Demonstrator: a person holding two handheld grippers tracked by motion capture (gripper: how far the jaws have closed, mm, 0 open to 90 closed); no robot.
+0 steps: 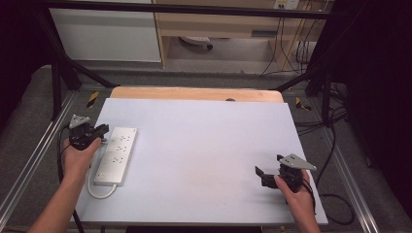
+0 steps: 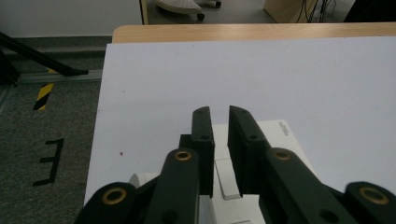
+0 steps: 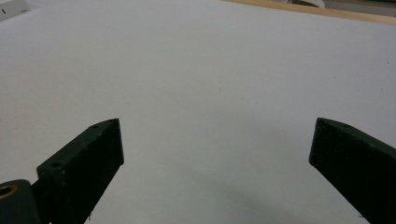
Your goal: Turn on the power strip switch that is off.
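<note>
Likely rigid, light power strip (image 1: pixel 116 155): left tongs (image 2: pixel 219 116) narrowed at its switch, right tongs (image 3: pixel 215 149) wide; grip its long edges.

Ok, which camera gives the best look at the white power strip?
The high view: the whole power strip lies there with its sockets and cord, beside the left gripper. The left gripper view shows its end beneath the jaws; the right gripper view catches a far corner.

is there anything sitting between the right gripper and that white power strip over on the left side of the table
Nothing visible does. The right gripper, jaws wide apart, sits near the table's right front, and bare white table top stretches from it to the power strip. The left gripper is beside the strip's far left edge, not in that path.
</note>
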